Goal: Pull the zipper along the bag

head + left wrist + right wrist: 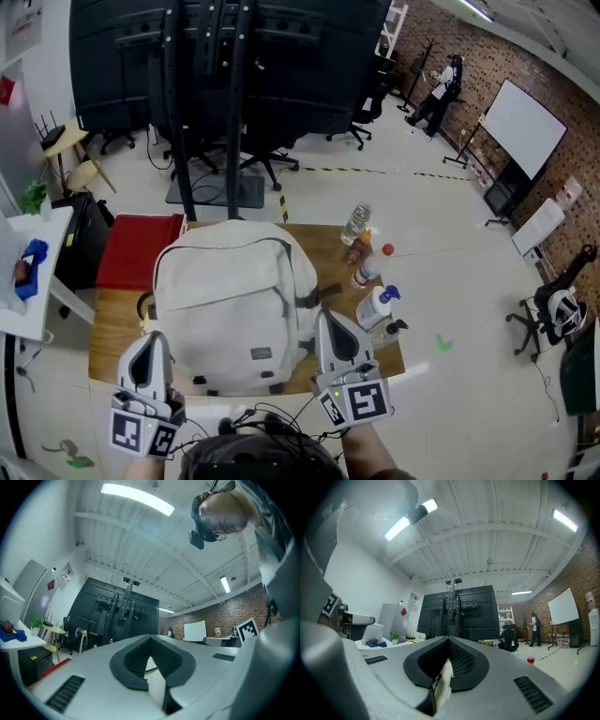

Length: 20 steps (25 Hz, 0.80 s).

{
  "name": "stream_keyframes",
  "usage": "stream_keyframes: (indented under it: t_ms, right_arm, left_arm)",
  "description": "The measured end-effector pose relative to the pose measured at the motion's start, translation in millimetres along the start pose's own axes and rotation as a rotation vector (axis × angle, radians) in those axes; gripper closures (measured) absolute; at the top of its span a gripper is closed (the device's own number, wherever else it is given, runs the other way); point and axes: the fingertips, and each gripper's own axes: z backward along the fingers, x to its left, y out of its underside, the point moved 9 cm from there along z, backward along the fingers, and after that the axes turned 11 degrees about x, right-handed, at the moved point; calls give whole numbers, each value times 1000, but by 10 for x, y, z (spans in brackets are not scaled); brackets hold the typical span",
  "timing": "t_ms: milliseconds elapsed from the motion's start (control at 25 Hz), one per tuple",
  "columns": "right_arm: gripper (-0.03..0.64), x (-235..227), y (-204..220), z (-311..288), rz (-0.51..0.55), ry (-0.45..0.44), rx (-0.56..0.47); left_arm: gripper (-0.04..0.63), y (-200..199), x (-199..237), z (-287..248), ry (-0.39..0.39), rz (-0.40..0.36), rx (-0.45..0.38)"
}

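Both clenched and empty, tips angled slightly up: my left hand-held gripper (151, 342) is by the near left corner of the cream backpack (234, 300), my right hand-held gripper (331, 323) by its near right edge. The backpack lies flat on the wooden tabletop (112, 333), ahead and between them, long axis running away from me. I cannot find the zipper pull.

Bright, even light from ceiling strips (137, 498); fisheye bending, dark vignette at edges; close foreground soft.
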Motion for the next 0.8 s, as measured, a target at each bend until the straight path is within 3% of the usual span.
stream_keyframes:
  t_ms: [800]
  right_arm:
    - [609, 37, 93, -139, 47, -40, 34]
  left_arm:
    - [566, 32, -24, -75, -42, -54, 52]
